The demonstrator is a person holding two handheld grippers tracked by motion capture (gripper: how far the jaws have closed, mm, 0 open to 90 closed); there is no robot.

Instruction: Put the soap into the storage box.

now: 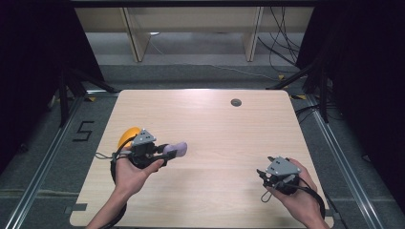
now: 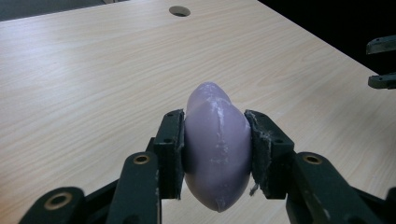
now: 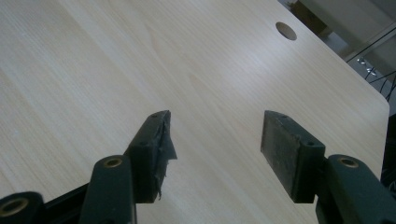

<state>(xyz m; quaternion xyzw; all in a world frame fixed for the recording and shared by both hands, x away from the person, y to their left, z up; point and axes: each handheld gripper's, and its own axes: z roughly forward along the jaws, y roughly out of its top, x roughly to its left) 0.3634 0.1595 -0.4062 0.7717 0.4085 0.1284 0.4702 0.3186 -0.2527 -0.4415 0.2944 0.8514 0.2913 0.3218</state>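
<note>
We log the left gripper (image 2: 217, 140) clamped on a smooth, pale purple, egg-shaped plastic object (image 2: 217, 149); both pads press its flanks at about mid-body, and it sits lifted clear of the light wooden table (image 1: 215, 138). In the left gripper view its long axis runs straight out along the jaws, one rounded end pointing away from the hand, the other tucked back between the jaw arms. From the high view the purple object (image 1: 175, 149) juts from the left gripper (image 1: 165, 150) toward the table's middle and the right side, lying roughly level above the left part of the table.

The right gripper (image 1: 261, 175) rests near the table's right front corner, well apart from the object. In the right gripper view (image 3: 215, 140) its jaws stand apart with only bare wood between them.

A rounded orange item (image 1: 128, 137) lies just behind the left hand (image 1: 136, 174), partly hidden; we cannot tell what it is.

Our judgement: the relation that matters is that the object's free end faces the right gripper across open table. A handover would want the right jaws closing across that protruding end, crosswise to its long axis; a set-down stays with the left hand alone. The smooth curved shell could slip if gripped too near its tip.
</note>
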